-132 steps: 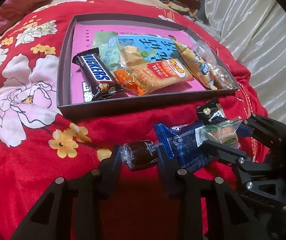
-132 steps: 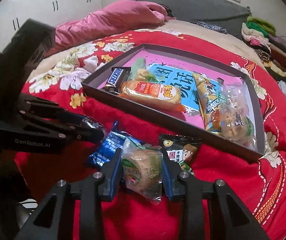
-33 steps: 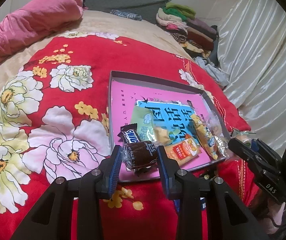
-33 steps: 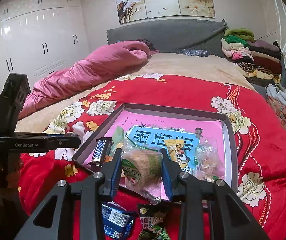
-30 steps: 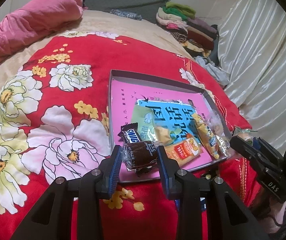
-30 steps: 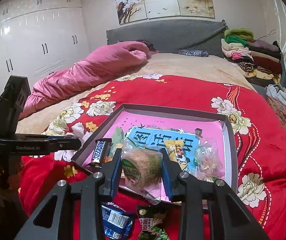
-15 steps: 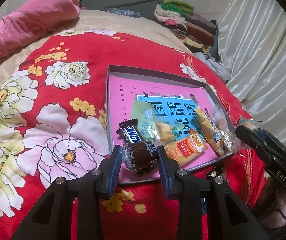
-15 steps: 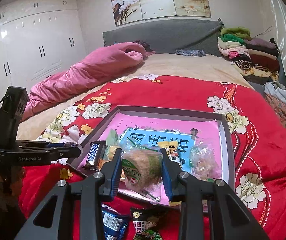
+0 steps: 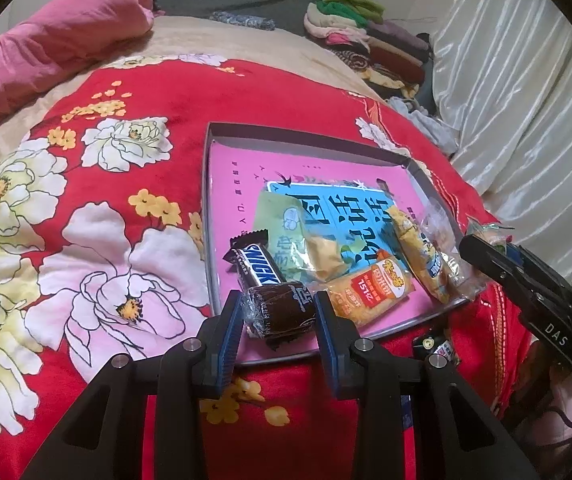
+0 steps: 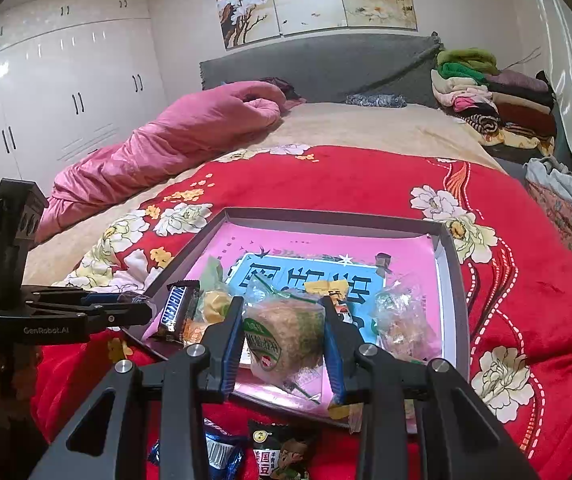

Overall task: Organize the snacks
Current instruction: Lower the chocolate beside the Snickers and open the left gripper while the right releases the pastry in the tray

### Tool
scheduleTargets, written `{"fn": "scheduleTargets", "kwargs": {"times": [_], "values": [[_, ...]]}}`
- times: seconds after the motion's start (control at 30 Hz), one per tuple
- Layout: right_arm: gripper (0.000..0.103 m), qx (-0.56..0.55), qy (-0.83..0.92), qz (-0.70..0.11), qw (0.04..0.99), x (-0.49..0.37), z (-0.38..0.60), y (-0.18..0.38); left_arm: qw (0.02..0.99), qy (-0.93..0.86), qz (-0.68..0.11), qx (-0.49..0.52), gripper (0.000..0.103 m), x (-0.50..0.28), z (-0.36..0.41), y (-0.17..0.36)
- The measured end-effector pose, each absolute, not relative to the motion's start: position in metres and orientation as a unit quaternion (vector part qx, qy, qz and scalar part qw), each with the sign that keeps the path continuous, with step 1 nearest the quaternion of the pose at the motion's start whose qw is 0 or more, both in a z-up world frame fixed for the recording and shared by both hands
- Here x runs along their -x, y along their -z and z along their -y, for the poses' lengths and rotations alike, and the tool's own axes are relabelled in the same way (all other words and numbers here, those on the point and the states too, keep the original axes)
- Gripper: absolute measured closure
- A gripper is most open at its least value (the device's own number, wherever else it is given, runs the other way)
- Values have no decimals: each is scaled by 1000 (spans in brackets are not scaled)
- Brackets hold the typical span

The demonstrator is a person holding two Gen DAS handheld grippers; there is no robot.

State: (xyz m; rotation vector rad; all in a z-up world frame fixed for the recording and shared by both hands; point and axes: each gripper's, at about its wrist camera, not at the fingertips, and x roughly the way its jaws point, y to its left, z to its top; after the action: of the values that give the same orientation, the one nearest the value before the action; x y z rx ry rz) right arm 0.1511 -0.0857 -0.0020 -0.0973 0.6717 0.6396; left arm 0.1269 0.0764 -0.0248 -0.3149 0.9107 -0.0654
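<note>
Pinching brown cake (image 9: 277, 309) in left tool (image 9: 278, 320) | right tool (image 10: 283, 338) pinching rice cracker (image 10: 286, 338)

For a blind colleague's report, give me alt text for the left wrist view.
The left gripper clamps a brown chocolate cake in clear wrap above the near edge of a shallow grey box lid with a pink lining, which holds a Snickers bar and other snack packets on a red floral blanket.

- A home bedroom: a bed under a red floral blanket (image 10: 346, 184) fills the scene.
- A rumpled pink quilt (image 10: 173, 136) lies at far left, below a grey headboard (image 10: 318, 64).
- White wardrobe doors (image 10: 65, 108) line the left wall.
- Folded clothes (image 10: 494, 100) are stacked at far right, near what seems a pale curtain (image 9: 526, 92).
</note>
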Motion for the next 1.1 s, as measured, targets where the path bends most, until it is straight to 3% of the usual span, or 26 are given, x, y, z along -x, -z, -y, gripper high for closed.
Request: {"fn": "scheduleTargets", "kwargs": {"times": [1.1], "values": [[66,48,-300,-370,878,-167,83,36,881,31,-451,141,67,-134,-72,38]]}}
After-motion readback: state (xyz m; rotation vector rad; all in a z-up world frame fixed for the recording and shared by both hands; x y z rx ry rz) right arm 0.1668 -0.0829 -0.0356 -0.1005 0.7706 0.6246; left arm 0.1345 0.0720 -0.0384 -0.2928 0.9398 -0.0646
